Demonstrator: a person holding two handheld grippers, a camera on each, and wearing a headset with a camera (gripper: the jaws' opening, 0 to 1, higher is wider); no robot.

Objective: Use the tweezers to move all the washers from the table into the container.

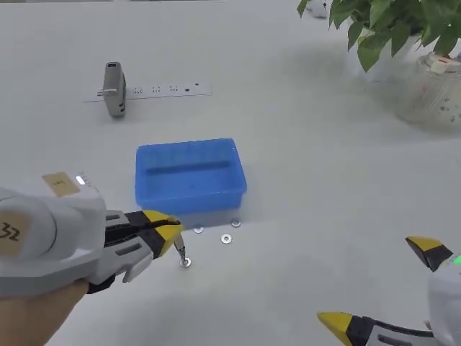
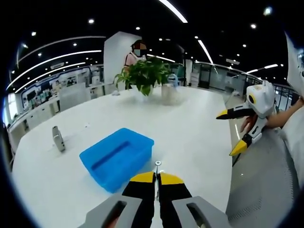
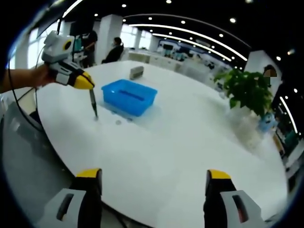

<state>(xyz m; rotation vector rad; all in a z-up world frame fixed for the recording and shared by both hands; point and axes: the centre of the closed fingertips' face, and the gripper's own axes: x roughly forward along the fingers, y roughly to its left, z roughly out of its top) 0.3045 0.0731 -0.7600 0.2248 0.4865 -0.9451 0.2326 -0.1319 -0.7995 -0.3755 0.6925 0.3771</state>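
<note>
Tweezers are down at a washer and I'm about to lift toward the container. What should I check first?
1. Left gripper shut on the tweezers: ok.
2. Tweezer tips on a washer: ok.
3. That washer actually pinched: cannot tell.
4. Blue container open-topped, just beyond the tips: ok.
5. Right gripper open and off to the side of the path: ok.
6. Table cleared: not ok, three more washers lie near the container's front wall.

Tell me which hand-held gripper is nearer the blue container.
Left. The left hand-held gripper, shut on the tweezers, sits just in front of the near left corner of the blue container. The right hand-held gripper hangs open well off to the right, nearer the person.
</note>
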